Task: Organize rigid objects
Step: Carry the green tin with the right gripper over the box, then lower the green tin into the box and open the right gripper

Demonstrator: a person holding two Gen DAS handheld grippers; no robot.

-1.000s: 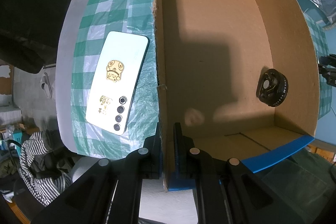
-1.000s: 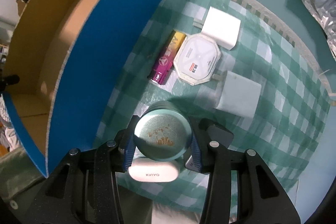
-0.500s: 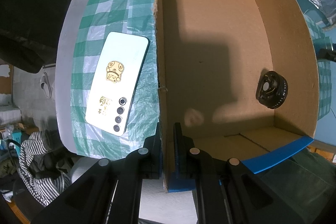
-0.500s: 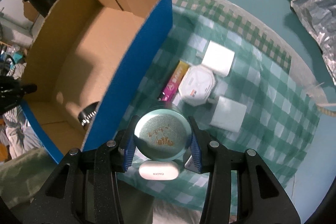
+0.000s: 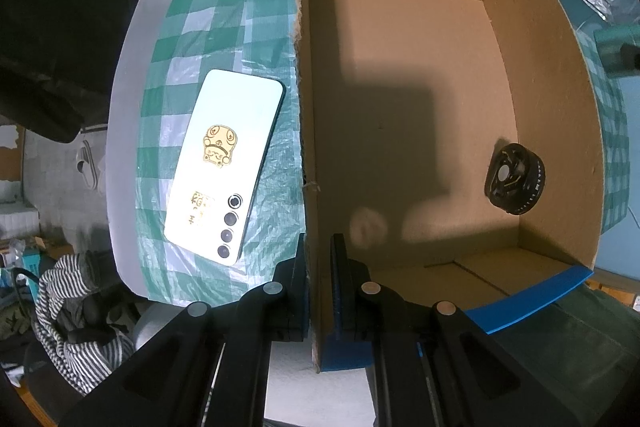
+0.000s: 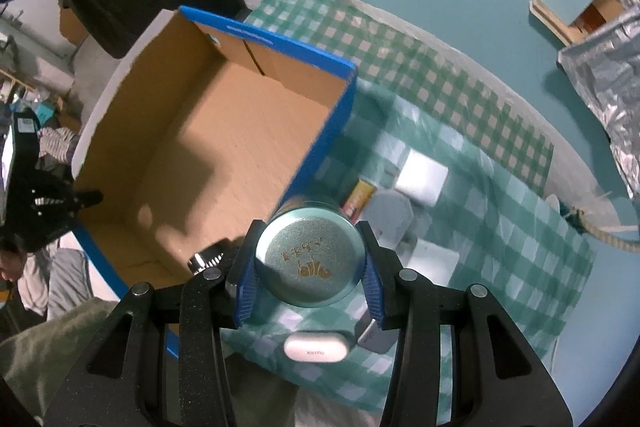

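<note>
The box (image 5: 400, 107) floor lay mostly bare, with only a black lens (image 5: 515, 184) near its right wall. Since a second earlier the right gripper (image 6: 310, 263) had risen, carrying the teal tin (image 6: 310, 261) from the checked cloth (image 6: 500, 211) up beside the box's blue wall. Its jaws clamped the tin's sides. The left gripper (image 5: 319, 279) stayed pinched on the box's near wall.

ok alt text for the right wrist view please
The right gripper clamps a round teal tin, held above a green checked tablecloth beside an open cardboard box with blue outer walls. Small white boxes and a white case lie on the cloth.
</note>
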